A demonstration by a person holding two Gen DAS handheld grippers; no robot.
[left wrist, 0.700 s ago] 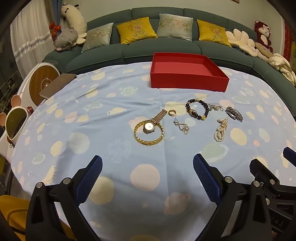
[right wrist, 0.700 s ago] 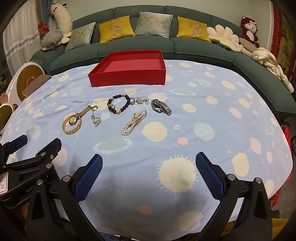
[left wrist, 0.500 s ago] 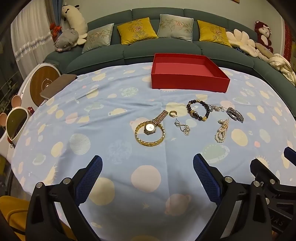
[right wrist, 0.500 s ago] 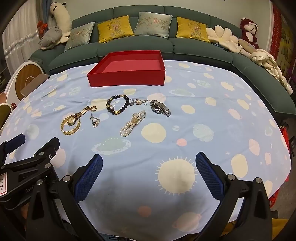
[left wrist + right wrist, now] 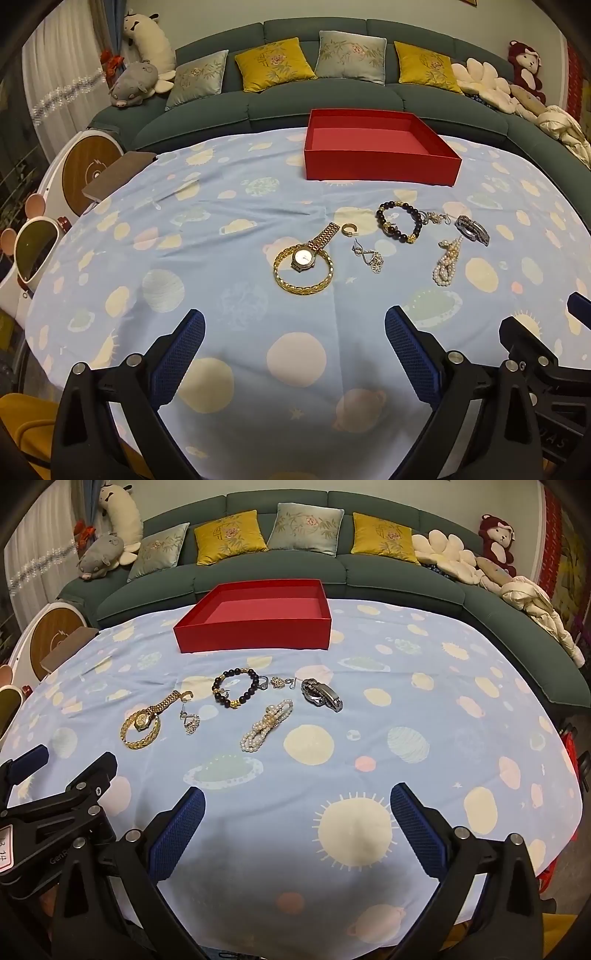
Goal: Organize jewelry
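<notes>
An empty red box (image 5: 380, 166) (image 5: 255, 633) stands at the far side of the table. In front of it lies jewelry: a gold bangle (image 5: 303, 285) around a gold watch (image 5: 303, 257), a gold ring (image 5: 348, 229), a silver chain (image 5: 369, 256), a dark bead bracelet (image 5: 399, 222) (image 5: 236, 689), a pearl strand (image 5: 447, 262) (image 5: 266, 725), a small brooch (image 5: 277, 682) and a silver watch (image 5: 472, 229) (image 5: 321, 695). My left gripper (image 5: 293, 354) and right gripper (image 5: 297, 830) are open and empty, side by side above the near table, short of the jewelry.
A blue planet-print cloth (image 5: 229, 229) covers the table. A green sofa (image 5: 332, 99) with cushions and plush toys curves behind it. A brown board (image 5: 118, 175) and round white objects (image 5: 88, 173) sit off the left edge.
Both views have shifted only slightly; the jewelry and box have not moved and both grippers stay open.
</notes>
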